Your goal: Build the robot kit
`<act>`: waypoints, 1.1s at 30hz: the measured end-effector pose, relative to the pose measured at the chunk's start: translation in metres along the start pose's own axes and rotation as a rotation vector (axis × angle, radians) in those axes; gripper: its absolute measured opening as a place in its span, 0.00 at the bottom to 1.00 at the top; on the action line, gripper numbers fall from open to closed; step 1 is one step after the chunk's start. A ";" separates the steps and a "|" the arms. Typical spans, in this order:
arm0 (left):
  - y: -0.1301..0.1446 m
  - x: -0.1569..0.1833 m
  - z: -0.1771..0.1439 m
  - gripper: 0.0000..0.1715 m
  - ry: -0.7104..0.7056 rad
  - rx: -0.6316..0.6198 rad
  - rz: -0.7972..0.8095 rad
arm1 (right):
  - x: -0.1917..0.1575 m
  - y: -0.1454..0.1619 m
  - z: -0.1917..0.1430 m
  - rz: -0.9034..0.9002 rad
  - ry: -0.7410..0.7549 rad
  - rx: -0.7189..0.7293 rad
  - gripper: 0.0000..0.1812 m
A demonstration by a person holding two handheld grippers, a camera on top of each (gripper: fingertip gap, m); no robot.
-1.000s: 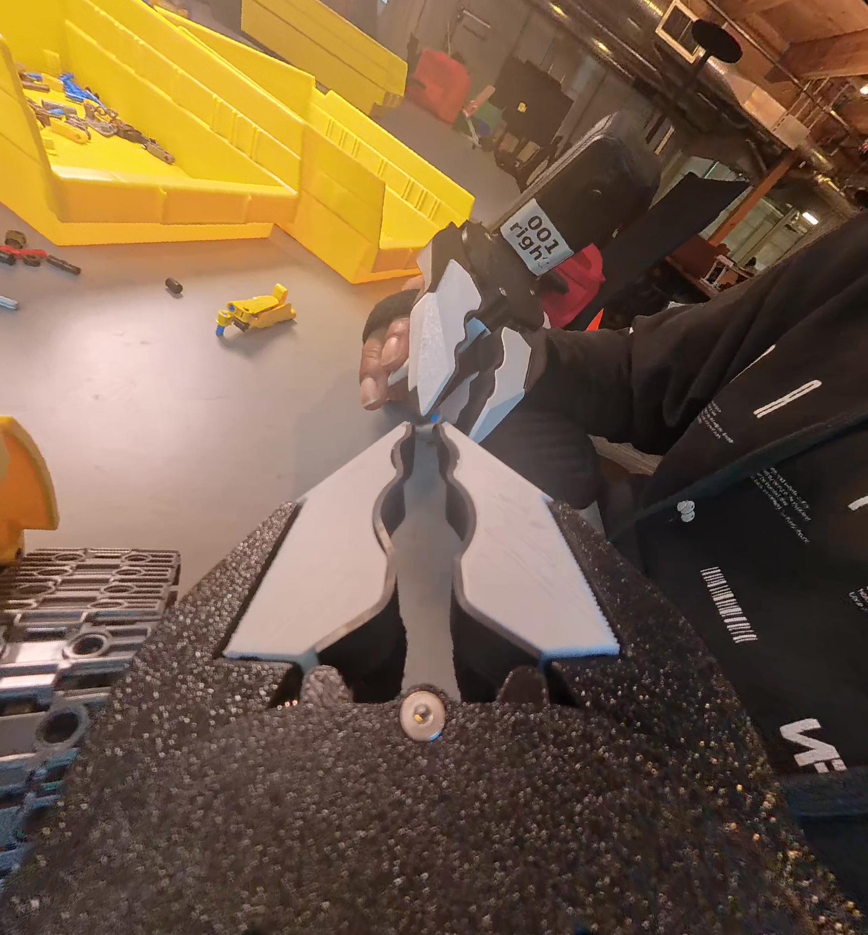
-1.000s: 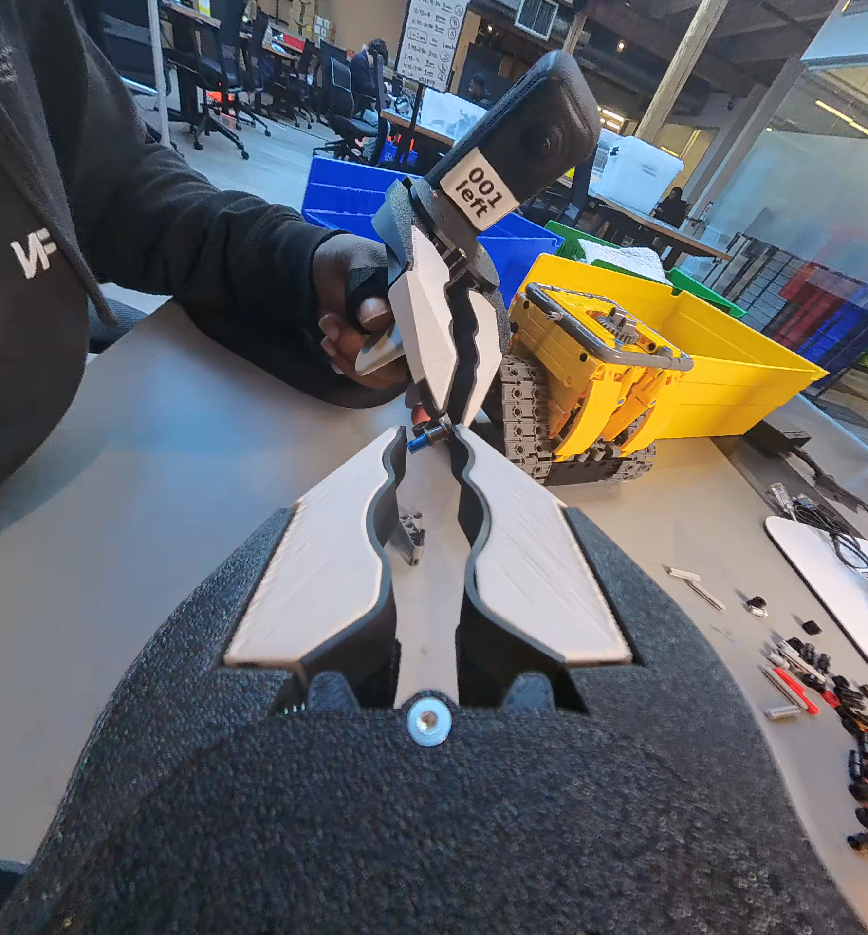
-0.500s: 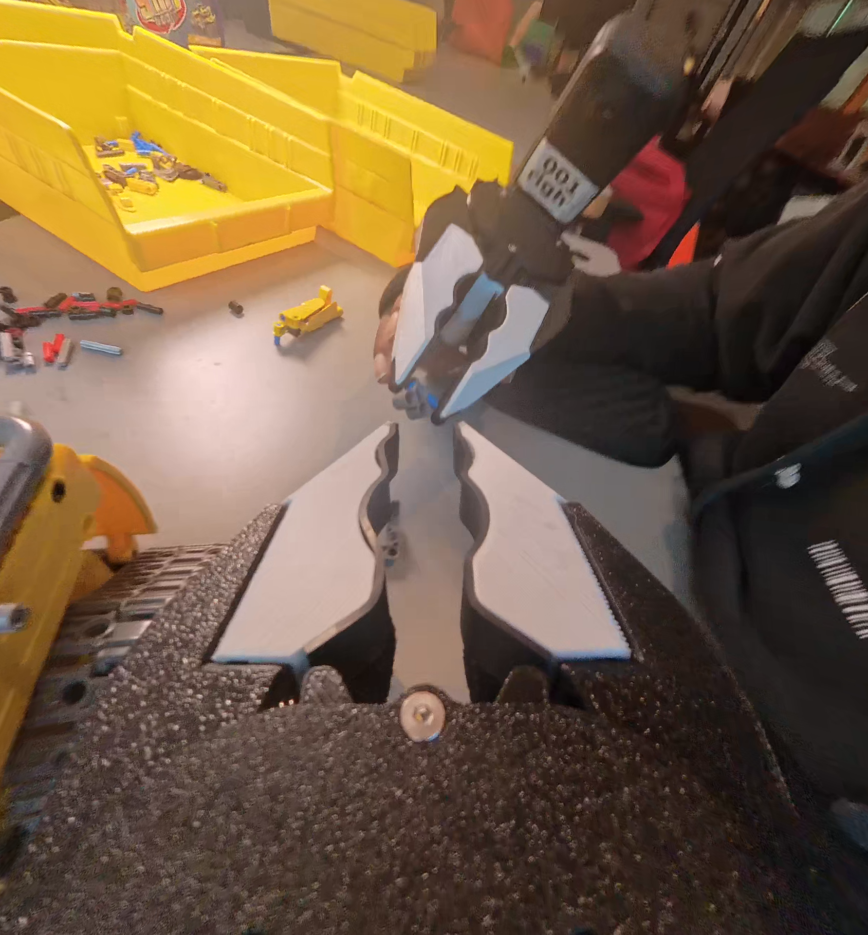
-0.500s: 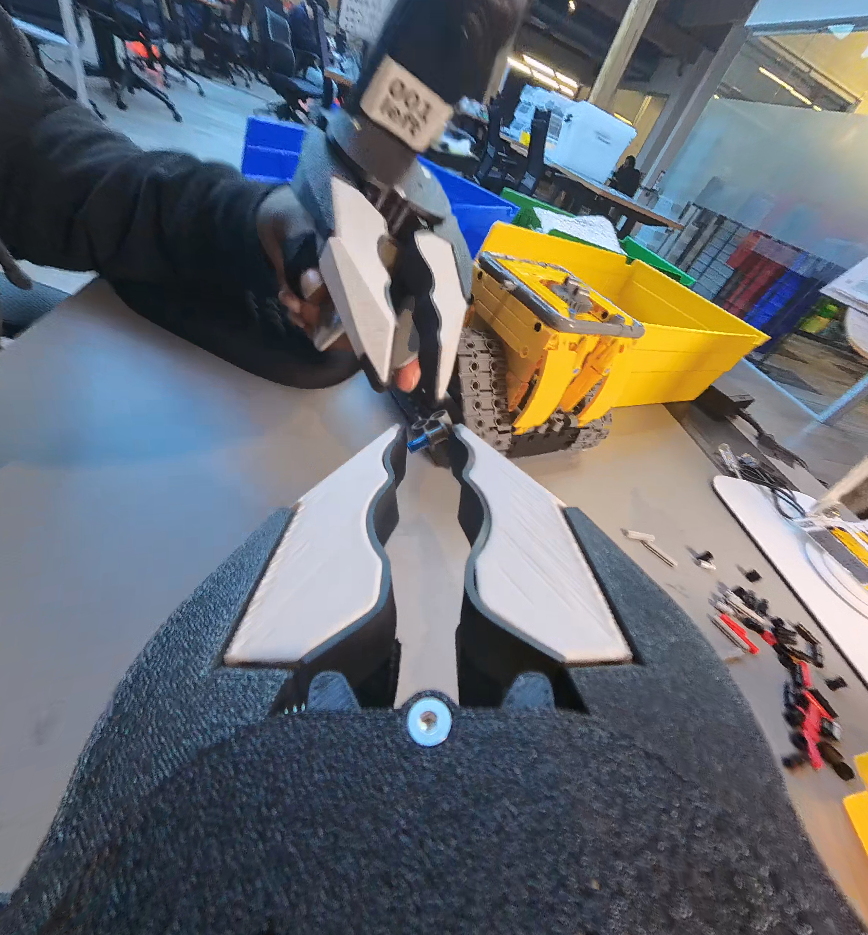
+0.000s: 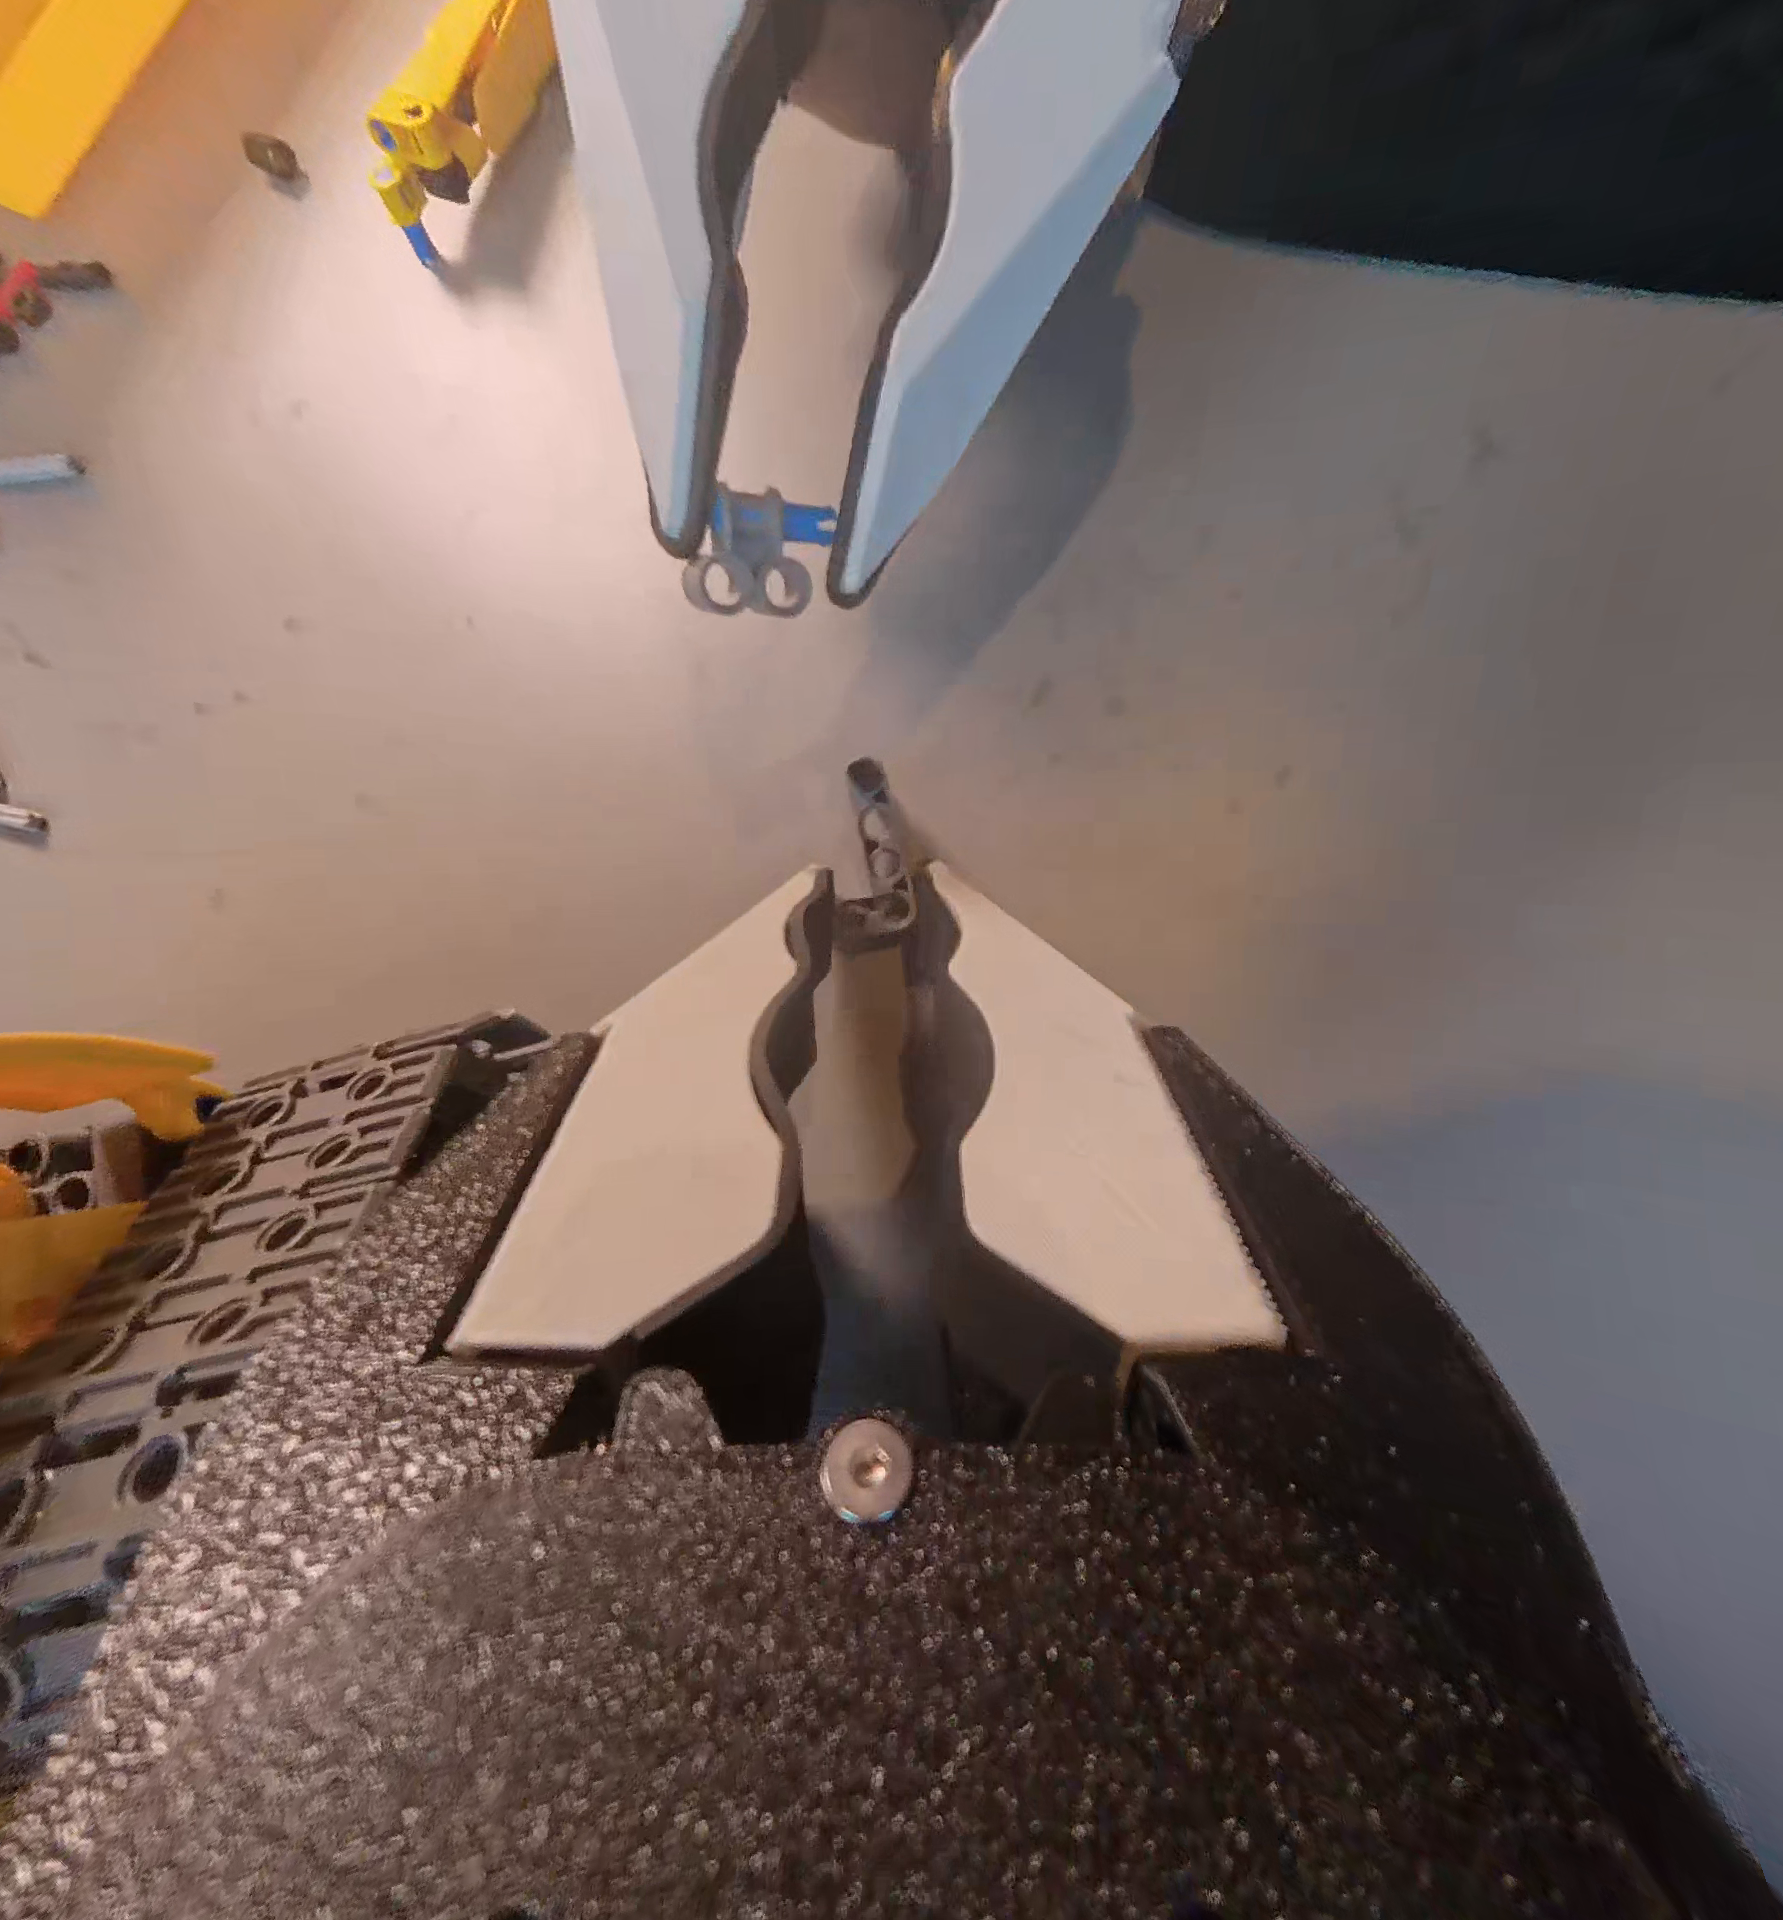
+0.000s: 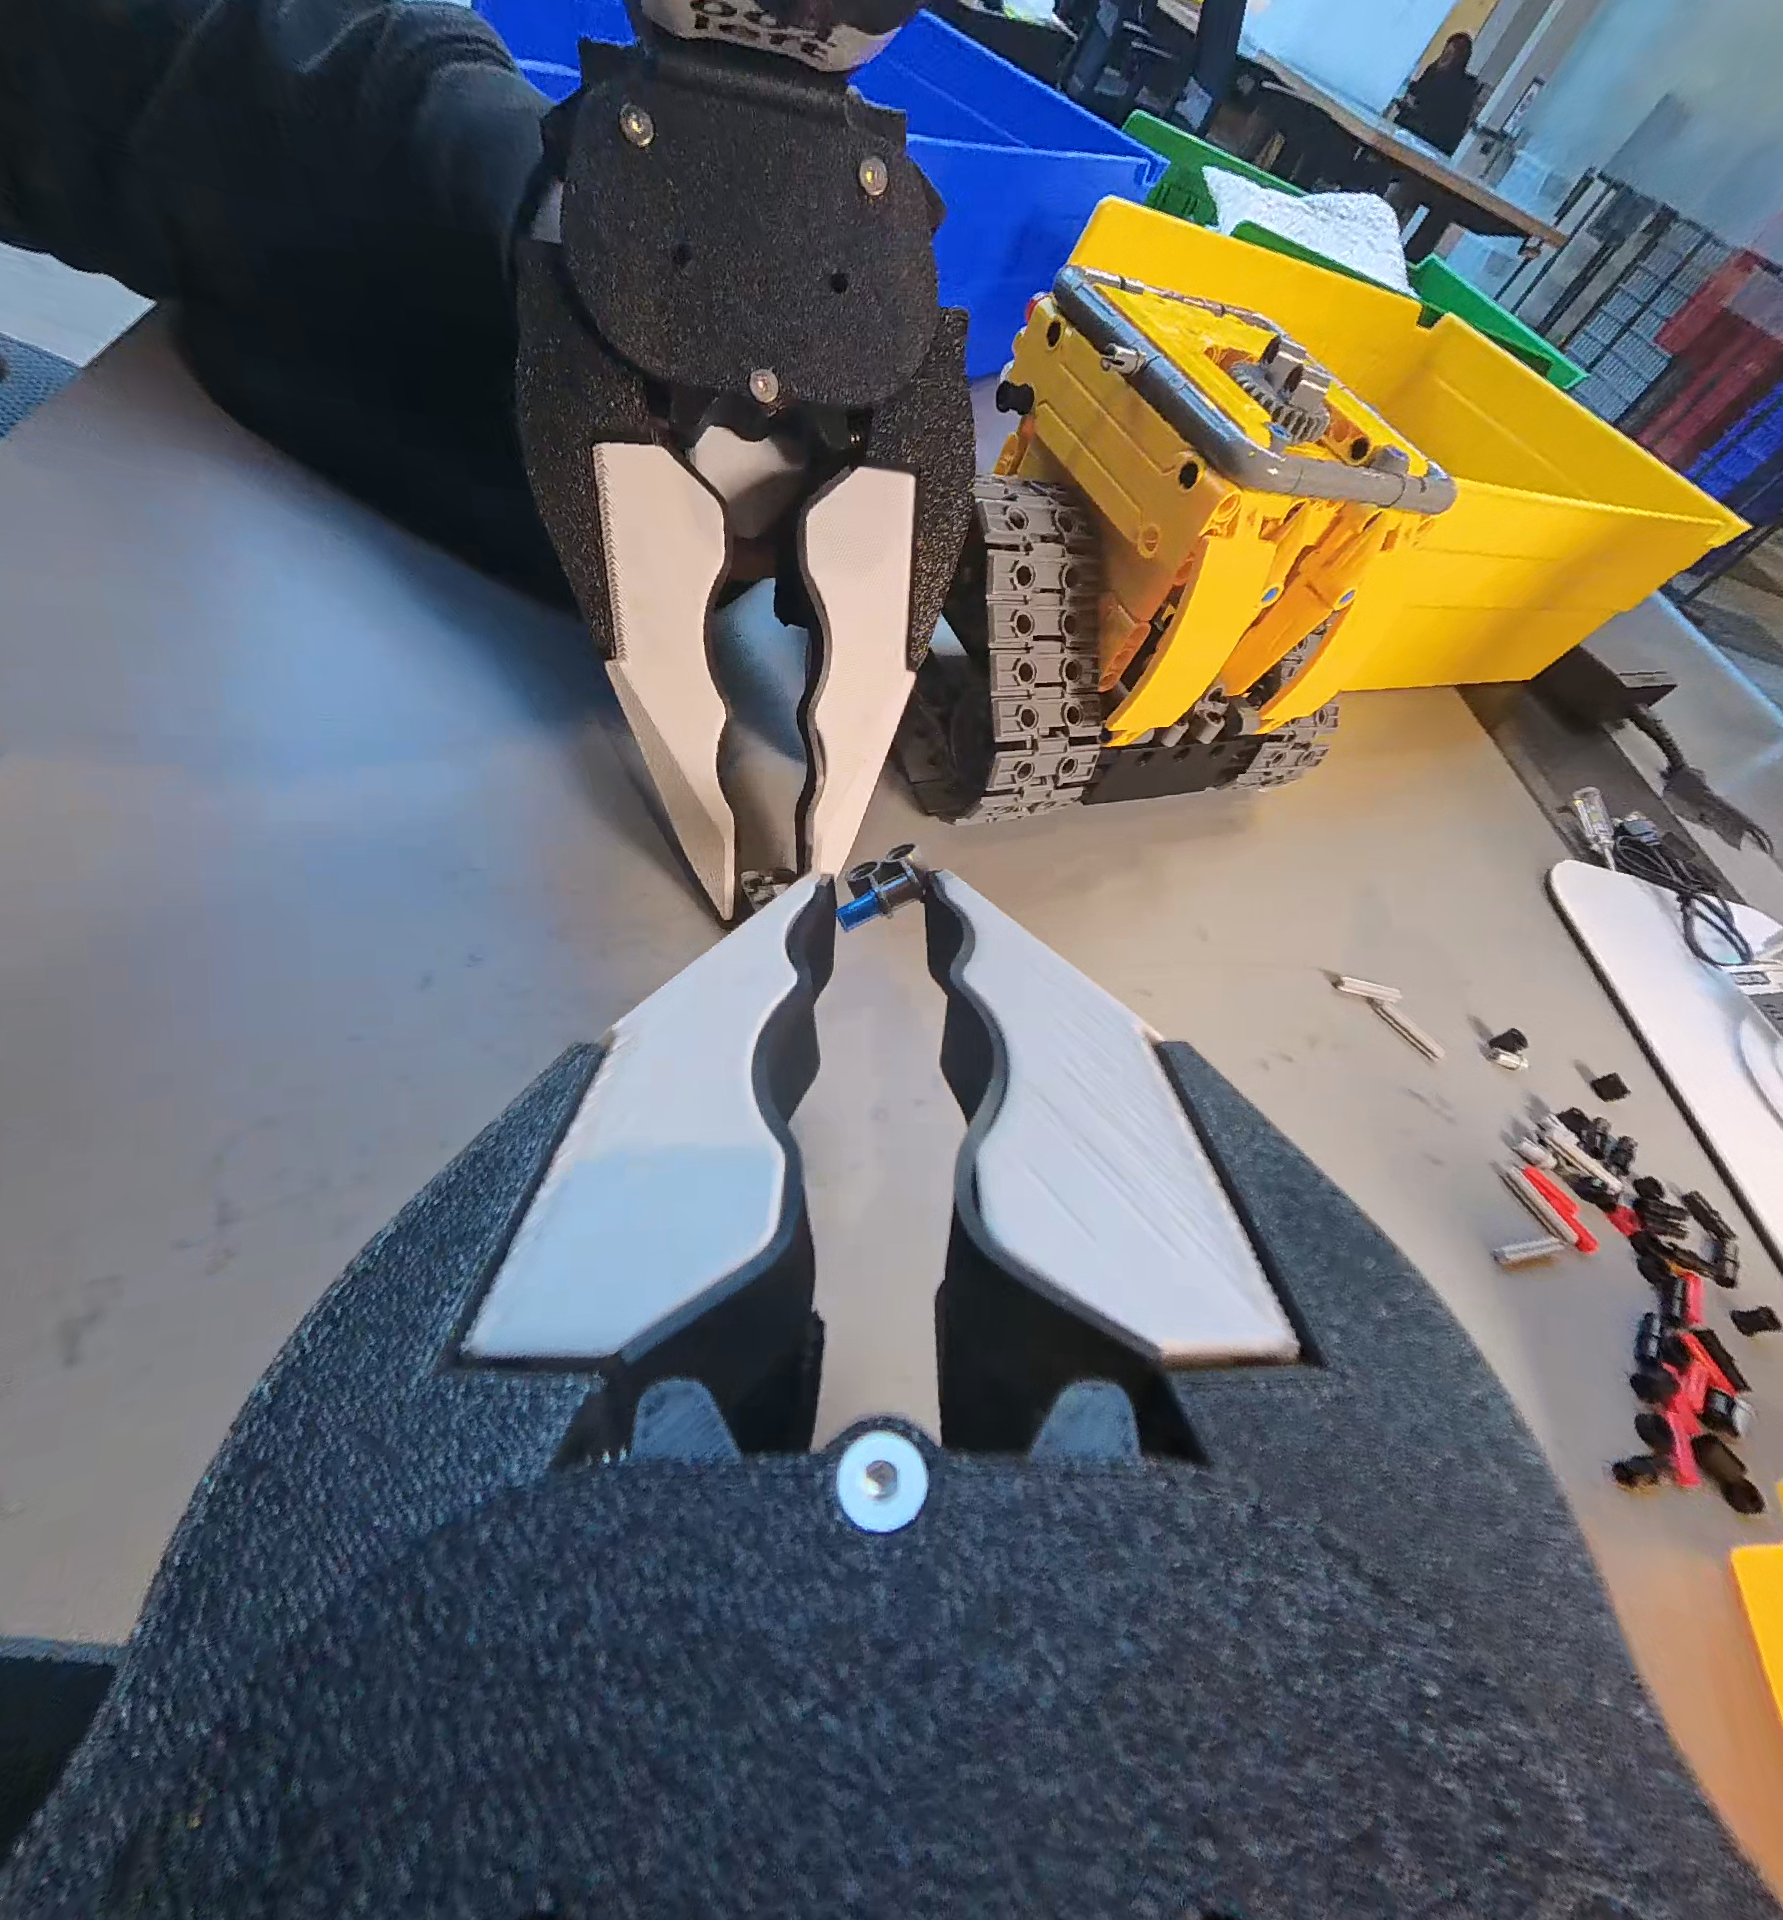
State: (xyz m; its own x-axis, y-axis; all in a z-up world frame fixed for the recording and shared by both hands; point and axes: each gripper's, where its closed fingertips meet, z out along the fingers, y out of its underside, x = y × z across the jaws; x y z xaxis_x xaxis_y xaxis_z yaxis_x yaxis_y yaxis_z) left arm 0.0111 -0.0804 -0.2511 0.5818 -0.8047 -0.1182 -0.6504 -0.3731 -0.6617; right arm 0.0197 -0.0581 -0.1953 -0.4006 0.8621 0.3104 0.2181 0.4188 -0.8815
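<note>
two grippers face each other tip to tip just above the grey table, each with its fingers drawn narrow onto a small part. left gripper: the fingertips pinch a slim dark grey perforated piece, which looks like a short technic liftarm or link; it juts forward beyond the tips and its far end is free. right gripper: the tips clamp a small black connector with a blue pin held crosswise; in the left wrist view the same part shows as a blue pin with two dark grey rings hanging below the tips.

state of work, as judged: both parts are lifted and in hand, but they are apart, with bare table between them in the left wrist view. in the right wrist view the two sets of tips look almost touching. no joint between the parts is visible.

surroundings: a yellow tracked construction model with grey link treads stands just behind the left gripper, on its side of the table. loose red, black and grey pins lie scattered on the right. a yellow bin stands behind the model, a blue bin farther back. a small yellow sub-assembly lies near the right gripper. a dark sleeve rests on the table behind the left gripper.
</note>
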 end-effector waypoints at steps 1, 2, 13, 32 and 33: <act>0.000 0.000 0.000 0.08 -0.003 0.005 0.002 | -0.001 0.001 0.001 0.001 -0.005 -0.005 0.09; 0.000 0.000 0.000 0.08 -0.006 0.007 0.003 | -0.001 0.001 0.001 0.002 -0.009 -0.009 0.09; 0.003 0.002 -0.005 0.11 0.014 0.021 -0.004 | -0.004 0.002 0.003 0.004 -0.026 -0.019 0.09; -0.072 0.010 -0.069 0.07 0.397 0.592 -0.383 | -0.015 -0.056 -0.007 0.150 -0.112 0.314 0.09; -0.073 0.010 -0.069 0.07 0.401 0.594 -0.396 | -0.015 -0.056 -0.007 0.144 -0.106 0.311 0.09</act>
State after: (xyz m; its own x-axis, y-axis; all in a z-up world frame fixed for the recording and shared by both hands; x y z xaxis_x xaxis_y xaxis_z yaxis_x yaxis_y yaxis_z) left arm 0.0305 -0.0934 -0.1528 0.4216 -0.8109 0.4058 -0.0009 -0.4479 -0.8941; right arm 0.0198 -0.0926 -0.1483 -0.4790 0.8647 0.1511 0.0046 0.1745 -0.9846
